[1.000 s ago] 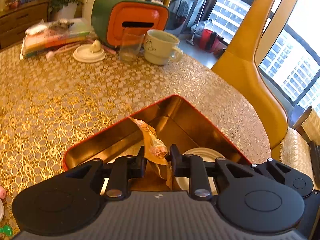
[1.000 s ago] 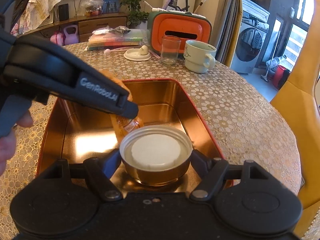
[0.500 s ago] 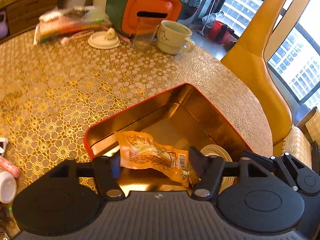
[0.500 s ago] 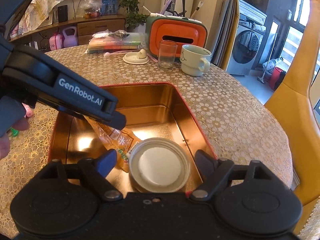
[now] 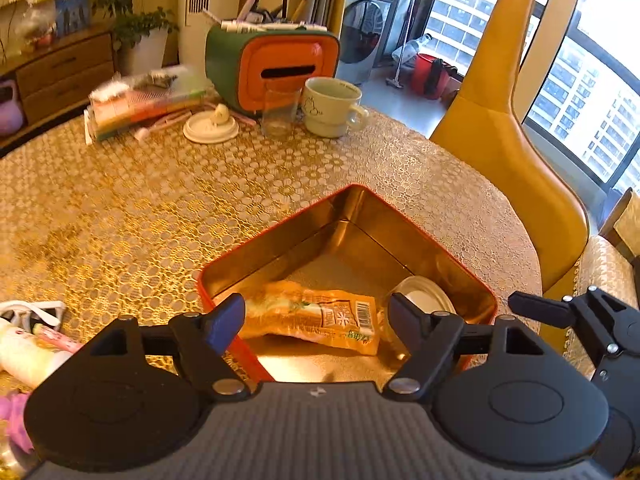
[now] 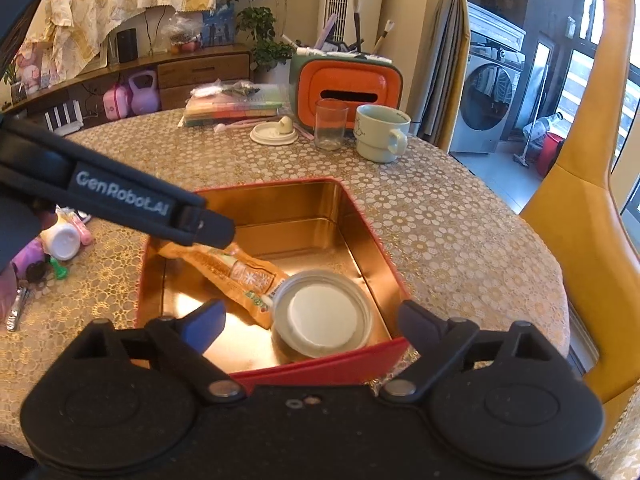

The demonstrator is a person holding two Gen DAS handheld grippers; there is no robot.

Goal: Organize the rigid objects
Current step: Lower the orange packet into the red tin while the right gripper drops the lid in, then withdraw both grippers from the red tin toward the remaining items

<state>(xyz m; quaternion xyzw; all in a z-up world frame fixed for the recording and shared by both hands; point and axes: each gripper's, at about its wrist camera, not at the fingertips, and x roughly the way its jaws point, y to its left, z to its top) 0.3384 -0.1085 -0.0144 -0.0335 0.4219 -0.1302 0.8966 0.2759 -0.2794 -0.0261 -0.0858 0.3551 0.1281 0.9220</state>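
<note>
**Both items released into the tin**

The left hand-held gripper point(image 5: 316, 322) is hanging with jaws apart, just opened, above the orange foil snack packet point(image 5: 316, 316) lying flat in the red-rimmed gold metal tin point(image 6: 360, 224) on the bench point(image 6: 460, 240). The right hand-held gripper point(image 6: 312, 324), jaws likewise just spread and empty, is hovering over the white-lidded round jar point(image 6: 322, 314) beside that packet.

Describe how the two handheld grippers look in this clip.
Both the left gripper and right gripper are matte black, with round hinge discs, silver rivets and one blue-faced finger. The left one's side carries white lettering, "GenRobot.AI".
</note>
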